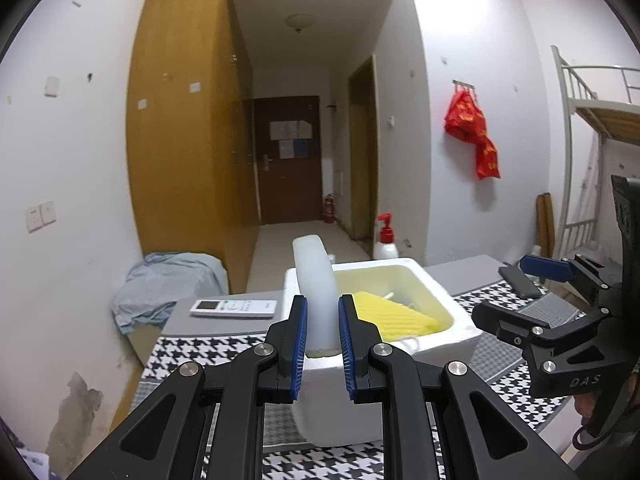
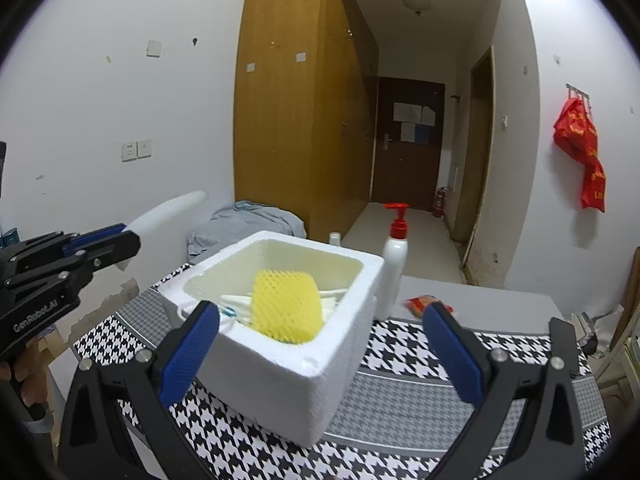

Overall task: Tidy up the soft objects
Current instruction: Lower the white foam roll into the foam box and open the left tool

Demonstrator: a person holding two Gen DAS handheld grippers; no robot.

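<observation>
left hand-held gripper (image 1: 323, 334) clamps a curved white foam strip (image 1: 314, 280); right hand-held gripper (image 2: 320, 350) gapes wide.

1. Evenly lit, soft indoor light on the pale walls (image 1: 472, 32); source not identifiable, possibly overhead.
2. Dim at the far dark brown corridor door (image 1: 288, 160), detail there murky.
3. Strong fisheye bending: tall orange-brown wooden wardrobe (image 2: 296, 92) bowed, black vignette in every corner.
4. Mild glare on the white foam box (image 2: 288, 360), rim slightly washed out.
5. Faint soft shadows under that box on the black-and-white houndstooth cloth (image 2: 400, 432).
6. Slight softness throughout; near black gripper arms sharp enough.
</observation>
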